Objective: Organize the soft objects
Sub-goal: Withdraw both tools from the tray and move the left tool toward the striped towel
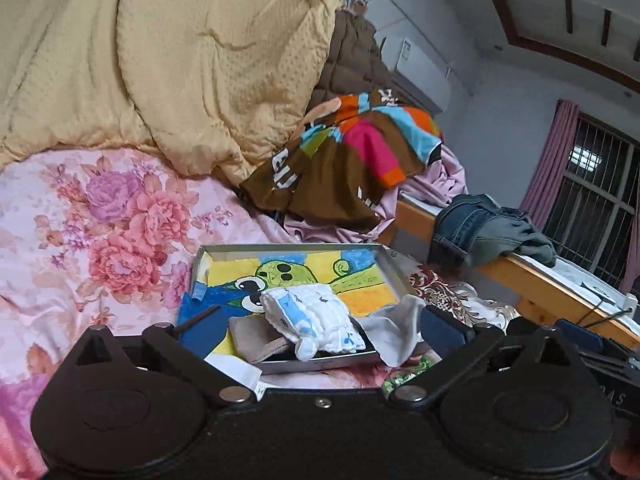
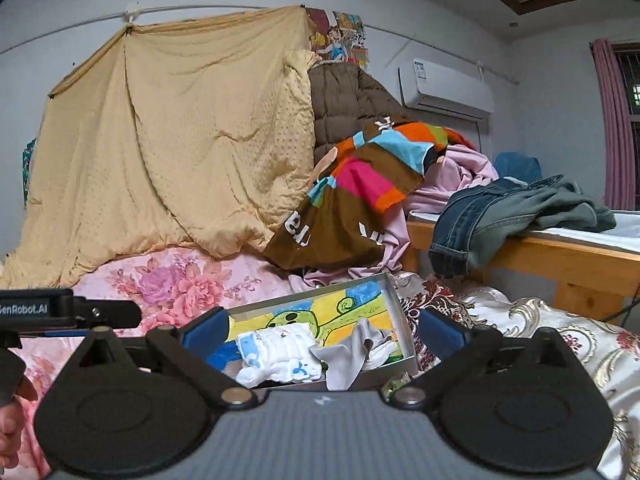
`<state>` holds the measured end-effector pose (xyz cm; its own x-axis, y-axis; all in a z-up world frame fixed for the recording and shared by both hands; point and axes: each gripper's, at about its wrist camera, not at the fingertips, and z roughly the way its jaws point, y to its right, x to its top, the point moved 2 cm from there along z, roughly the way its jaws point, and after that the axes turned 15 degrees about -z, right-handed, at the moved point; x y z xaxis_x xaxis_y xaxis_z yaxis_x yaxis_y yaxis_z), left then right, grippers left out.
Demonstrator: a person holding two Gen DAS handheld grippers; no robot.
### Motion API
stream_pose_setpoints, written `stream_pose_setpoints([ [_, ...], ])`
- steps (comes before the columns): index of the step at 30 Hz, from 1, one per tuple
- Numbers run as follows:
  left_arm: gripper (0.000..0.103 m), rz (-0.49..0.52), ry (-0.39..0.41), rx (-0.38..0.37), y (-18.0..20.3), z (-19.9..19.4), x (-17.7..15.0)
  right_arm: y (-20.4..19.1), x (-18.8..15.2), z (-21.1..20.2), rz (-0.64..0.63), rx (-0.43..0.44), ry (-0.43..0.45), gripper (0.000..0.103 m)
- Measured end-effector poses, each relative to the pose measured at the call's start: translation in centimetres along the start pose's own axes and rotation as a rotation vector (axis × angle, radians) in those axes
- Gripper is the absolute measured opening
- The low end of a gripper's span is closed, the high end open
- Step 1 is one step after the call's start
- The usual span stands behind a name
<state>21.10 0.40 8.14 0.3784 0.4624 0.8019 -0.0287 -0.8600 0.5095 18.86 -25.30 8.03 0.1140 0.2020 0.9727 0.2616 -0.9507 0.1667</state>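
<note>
Upper left, a dimpled yellow quilt (image 1: 192, 60) slumps over the floral satin sheet (image 1: 80, 220). Lower centre, a shallow rectangular tin tray (image 1: 390, 268) holds a quilted white cloth (image 1: 316, 312) beside a limp grey sock (image 2: 348, 354). Left gripper (image 1: 320, 328) and right gripper (image 2: 320, 332) both gape wide, empty.

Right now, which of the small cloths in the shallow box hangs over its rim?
The plain grey cloth: it drapes over the near rim of the shallow grey box. The white cloth with blue prints lies bunched inside.
</note>
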Motion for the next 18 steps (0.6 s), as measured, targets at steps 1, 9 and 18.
stream_pose_setpoints([
  [1,0.102,0.007,0.006,0.003,0.1,-0.8,-0.2,0.0,0.0,-0.6,0.003,0.001,0.001,0.103],
  [9,0.102,-0.011,0.002,0.003,0.9,-5.8,-1.6,-0.1,-1.3,-5.6,-0.005,0.020,-0.013,0.103],
  [18,0.102,0.045,0.005,0.020,2.3,-10.1,-5.3,-0.3,-4.2,-10.1,-0.013,0.080,-0.045,0.103],
])
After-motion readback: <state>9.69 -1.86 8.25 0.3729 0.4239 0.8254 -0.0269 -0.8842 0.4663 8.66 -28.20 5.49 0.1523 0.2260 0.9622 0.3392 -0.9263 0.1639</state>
